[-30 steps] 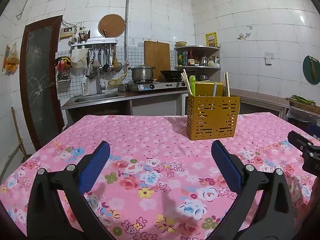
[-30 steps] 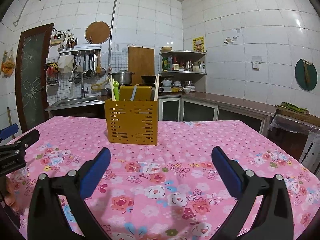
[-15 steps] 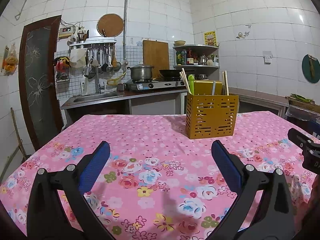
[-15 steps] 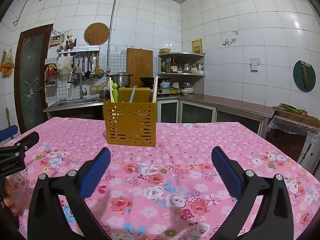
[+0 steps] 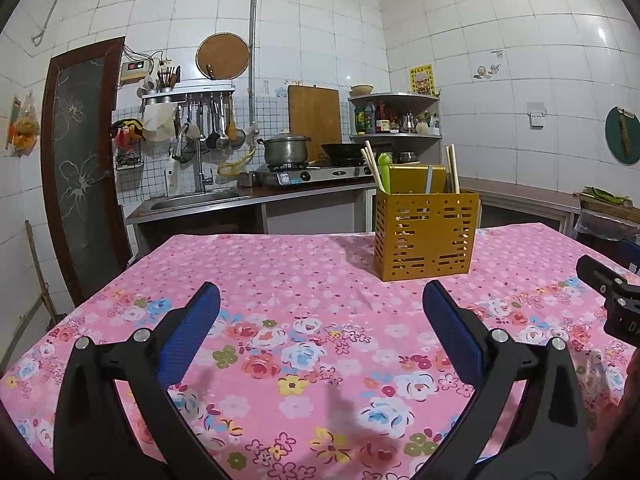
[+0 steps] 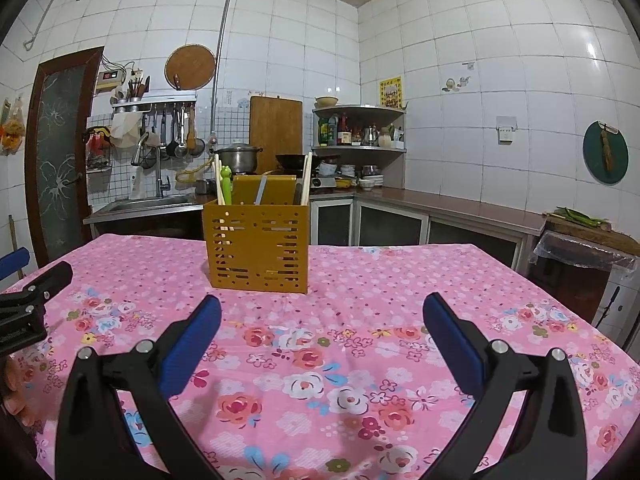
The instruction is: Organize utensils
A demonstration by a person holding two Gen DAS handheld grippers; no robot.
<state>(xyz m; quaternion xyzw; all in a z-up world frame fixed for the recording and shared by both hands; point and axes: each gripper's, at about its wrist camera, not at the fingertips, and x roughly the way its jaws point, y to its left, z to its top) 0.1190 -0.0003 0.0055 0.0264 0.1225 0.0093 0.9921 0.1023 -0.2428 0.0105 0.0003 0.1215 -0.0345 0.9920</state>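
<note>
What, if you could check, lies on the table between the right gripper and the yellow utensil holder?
Nothing: in the right wrist view, only bare floral tablecloth separates the right gripper from the utensil holder.

Tablecloth [image 5: 304,280]: pink ground, scattered small pale blossoms at the far end, larger roses and flowers in red, white, blue, yellow and olive green toward the near edge.

Utensil holder [image 6: 256,254]: mustard yellow, walls pierced with rows of short slots. Inside it: pale wooden chopsticks [image 6: 306,178], a bright green handle [image 6: 227,184], a grey handle.

Left gripper [image 5: 320,304] and right gripper [image 6: 322,312]: black frames, blue finger pads, silver screws.

Walls [image 6: 460,40]: glossy white tile, dark grout lines.

Door [image 5: 78,168]: dark red-brown frame, dark glass with pale etched flowers.

Cutting board [image 5: 315,118]: brown wood.
</note>
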